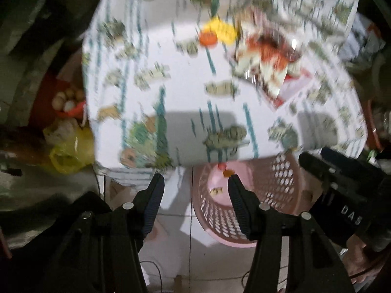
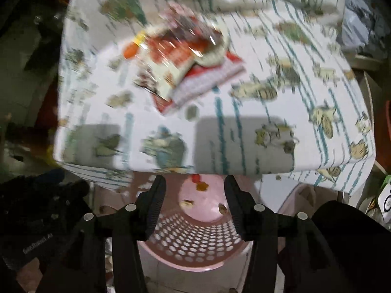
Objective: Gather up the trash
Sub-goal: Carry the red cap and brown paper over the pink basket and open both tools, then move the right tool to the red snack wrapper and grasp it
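Both views are motion-blurred. The left tongs [image 1: 195, 180] hang open with nothing between them, over the floor just beside the pink basket [image 1: 276, 185]. The right tongs [image 2: 194, 183] also gape open and empty, right above the basket [image 2: 193, 246], whose mouth faces the camera.

The basket stands on the floor at the near edge of the table [image 1: 185, 73], partly under its overhang. A few small scraps [image 2: 201, 186] lie on its bottom: a red bit, an orange one and some pale pieces.

On the table, which wears a white cloth printed with animals and teal stripes, lies the rest of the trash: a red-and-white wrapper [image 2: 176, 56] crumpled over a flat red-edged packet [image 2: 215, 78], with an orange cap [image 1: 207, 38] and a yellow piece [image 1: 221, 29] touching each other just beside it.

Left of the table, a yellow bag [image 1: 70, 151] sits on the floor near a red bowl [image 1: 70, 113] of round items.
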### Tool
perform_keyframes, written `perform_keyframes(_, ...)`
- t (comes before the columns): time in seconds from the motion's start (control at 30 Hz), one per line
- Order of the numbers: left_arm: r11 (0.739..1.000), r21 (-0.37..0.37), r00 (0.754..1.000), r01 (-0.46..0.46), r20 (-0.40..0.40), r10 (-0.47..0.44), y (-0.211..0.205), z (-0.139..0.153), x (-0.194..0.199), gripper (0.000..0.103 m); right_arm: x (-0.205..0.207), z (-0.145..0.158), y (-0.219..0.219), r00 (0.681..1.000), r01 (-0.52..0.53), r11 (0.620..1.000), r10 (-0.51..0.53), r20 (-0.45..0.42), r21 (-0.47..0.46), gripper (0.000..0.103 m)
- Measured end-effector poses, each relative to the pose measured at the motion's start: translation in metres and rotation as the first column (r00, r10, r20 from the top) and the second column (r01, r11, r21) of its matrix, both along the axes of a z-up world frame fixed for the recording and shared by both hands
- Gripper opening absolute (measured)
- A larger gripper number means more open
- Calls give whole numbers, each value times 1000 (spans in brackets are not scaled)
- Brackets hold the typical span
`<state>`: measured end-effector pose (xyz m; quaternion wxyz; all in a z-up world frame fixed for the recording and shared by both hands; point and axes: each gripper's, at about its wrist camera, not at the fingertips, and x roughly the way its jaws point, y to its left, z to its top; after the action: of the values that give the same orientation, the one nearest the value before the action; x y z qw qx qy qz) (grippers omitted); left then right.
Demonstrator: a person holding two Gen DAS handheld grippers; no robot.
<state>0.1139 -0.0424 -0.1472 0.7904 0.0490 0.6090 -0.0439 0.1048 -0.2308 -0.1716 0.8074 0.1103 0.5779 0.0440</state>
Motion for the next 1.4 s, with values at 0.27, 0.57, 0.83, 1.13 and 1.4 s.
perform_keyframes(0.27, 997, -31, 972, -76, 223, 81, 36, 72, 1, 55, -2, 43, -6, 995, 32, 999, -34, 95, 17, 52)
perform_keyframes(0.57, 999, -1, 950, -53, 307, 51, 42, 86, 3, 72, 2, 58, -8, 989, 59, 998, -55, 139, -22, 52)
perform_keyframes(0.83, 998, 12, 947, -60, 317, 53, 45, 80, 11, 83, 15, 51, -4, 988, 80, 995, -72, 136, -57, 58)
perform_keyframes(1.13, 995, -25, 943, -98, 316, 101, 58, 84, 30, 85, 48, 47, -2, 986, 134, 979, -116, 121, -155, 70)
perform_keyframes(1.4, 990, -23, 957, -142, 254, 143, 66, 67, 51, 85, 84, 49, -14, 984, 173, 984, -171, 53, -44, 71)
